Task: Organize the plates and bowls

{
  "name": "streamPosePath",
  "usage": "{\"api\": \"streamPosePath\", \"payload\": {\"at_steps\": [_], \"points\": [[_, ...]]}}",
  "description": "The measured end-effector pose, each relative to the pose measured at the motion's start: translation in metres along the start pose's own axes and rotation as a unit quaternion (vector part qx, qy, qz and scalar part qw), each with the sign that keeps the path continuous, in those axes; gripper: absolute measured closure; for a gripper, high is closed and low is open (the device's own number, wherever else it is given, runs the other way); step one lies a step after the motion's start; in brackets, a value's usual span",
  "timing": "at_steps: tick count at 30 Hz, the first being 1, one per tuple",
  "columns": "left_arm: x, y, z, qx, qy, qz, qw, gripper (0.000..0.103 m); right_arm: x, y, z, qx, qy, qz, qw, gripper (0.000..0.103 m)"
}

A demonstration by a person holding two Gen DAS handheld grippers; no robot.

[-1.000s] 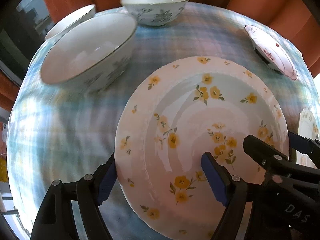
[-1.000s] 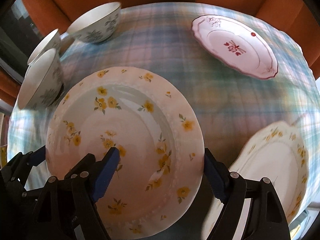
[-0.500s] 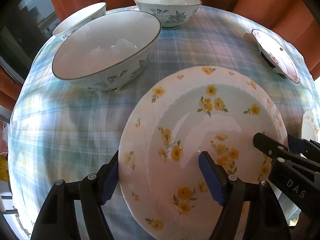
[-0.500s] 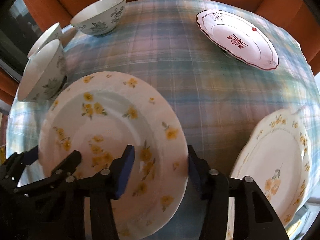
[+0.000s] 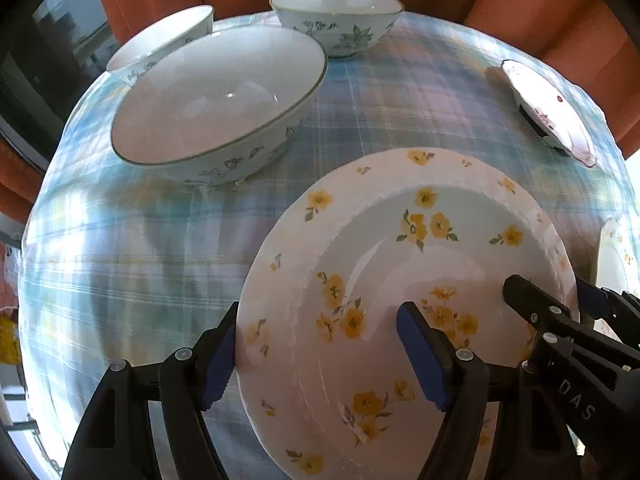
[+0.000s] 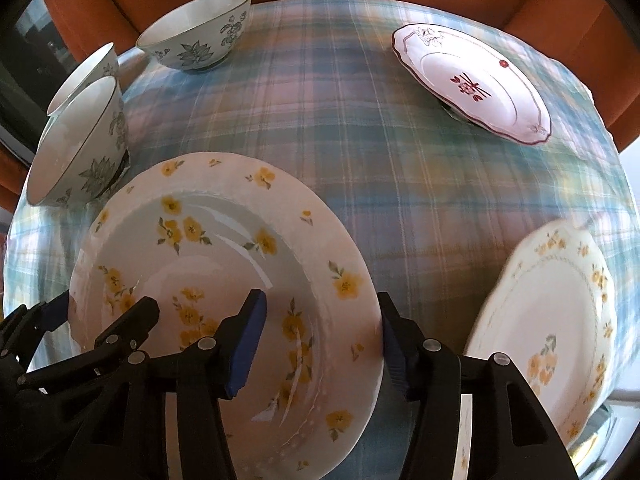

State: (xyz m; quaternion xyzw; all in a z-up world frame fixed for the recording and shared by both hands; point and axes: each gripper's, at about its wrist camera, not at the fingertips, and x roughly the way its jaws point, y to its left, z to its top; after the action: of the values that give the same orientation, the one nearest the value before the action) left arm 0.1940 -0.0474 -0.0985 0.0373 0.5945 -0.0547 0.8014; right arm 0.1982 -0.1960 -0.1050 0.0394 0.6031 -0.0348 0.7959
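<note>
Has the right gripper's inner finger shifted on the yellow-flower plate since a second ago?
Yes. The right gripper has narrowed: its inner finger sits nearer the yellow-flower plate's right rim, which it straddles; the jaws are now opening slightly.

Right gripper (image 6: 320,340) jaws narrowed from wide straddle over right rim of yellow-flowered plate (image 6: 224,280), now reopening slightly; rim between pads, contact unclear. Left gripper (image 5: 316,356) narrowed slightly on left rim. In left wrist view, large bowl (image 5: 218,100) now sharp, nearer frame centre; plate lower right. In right wrist view, plate sits lower left, more plaid tablecloth (image 6: 360,140) exposed beyond it.
</note>
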Motion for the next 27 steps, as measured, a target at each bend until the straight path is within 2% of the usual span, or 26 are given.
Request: {"api": "streamPosePath", "payload": {"at_steps": [13, 19, 27], "points": [[-0.043, -0.011, -0.008, 0.035, -0.056, -0.018, 0.9977, 0.027, -0.061, 0.001, -0.031, 0.047, -0.056, -0.022, 0.997, 0.044], [-0.056, -0.029, -0.020, 0.026, -0.074, -0.010, 0.9969, 0.027, -0.074, -0.017, -0.042, 0.050, -0.078, -0.018, 0.996, 0.044], [-0.066, -0.077, -0.027, 0.002, -0.083, 0.004, 0.9966, 0.027, -0.082, -0.062, -0.045, 0.031, -0.089, 0.000, 0.996, 0.044]]}}
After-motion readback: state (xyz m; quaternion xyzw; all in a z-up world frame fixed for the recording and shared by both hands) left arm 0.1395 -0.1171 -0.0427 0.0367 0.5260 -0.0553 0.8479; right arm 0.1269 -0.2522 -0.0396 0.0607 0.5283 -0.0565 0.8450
